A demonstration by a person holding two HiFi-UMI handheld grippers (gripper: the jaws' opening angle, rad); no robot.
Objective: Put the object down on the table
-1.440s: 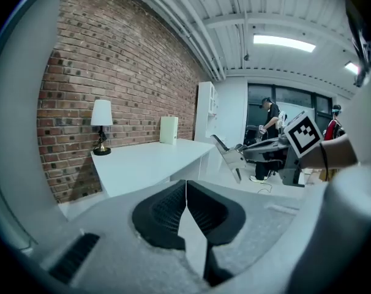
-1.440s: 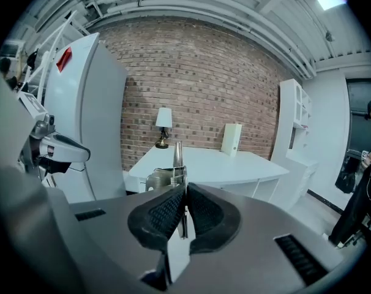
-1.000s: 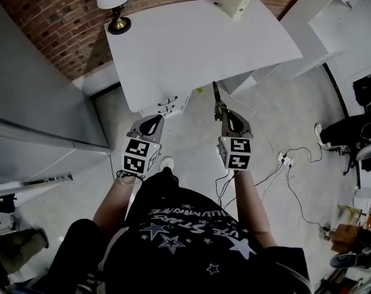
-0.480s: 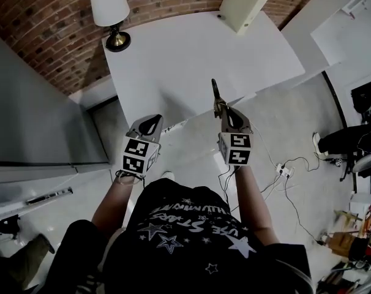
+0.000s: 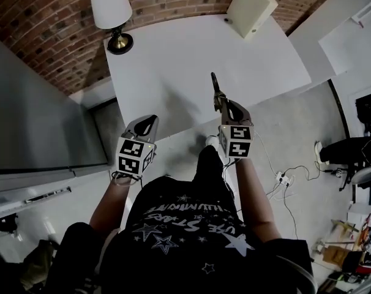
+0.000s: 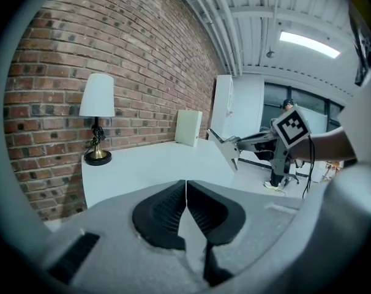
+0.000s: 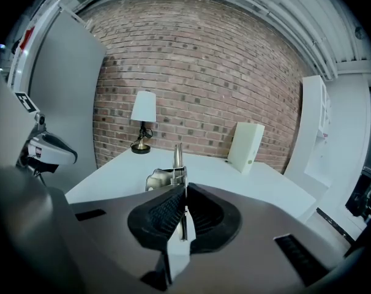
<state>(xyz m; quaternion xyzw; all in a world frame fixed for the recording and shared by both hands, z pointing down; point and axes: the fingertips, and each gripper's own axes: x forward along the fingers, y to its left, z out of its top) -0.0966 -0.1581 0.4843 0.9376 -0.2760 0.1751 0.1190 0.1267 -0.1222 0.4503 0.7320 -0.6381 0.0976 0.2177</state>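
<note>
At the far left corner of the table [image 5: 173, 66] stands a lamp [image 5: 111, 14]. The left gripper [image 5: 150, 122] hangs short of the near edge, off the table, its claw closed on nothing. Right of it, the right gripper [image 5: 226, 106] has its claw pinched narrow on a thin metal tool [image 5: 215, 86], which pokes forward above the near edge, in the air, not touching the top. A pale box [image 5: 251, 8] stands at the far right corner. As I judge it, nothing of the task is done: lowering and letting go both remain. The person's shirt [image 5: 185, 225] carries stars and lettering too distorted to read; the box shows no label.
</note>
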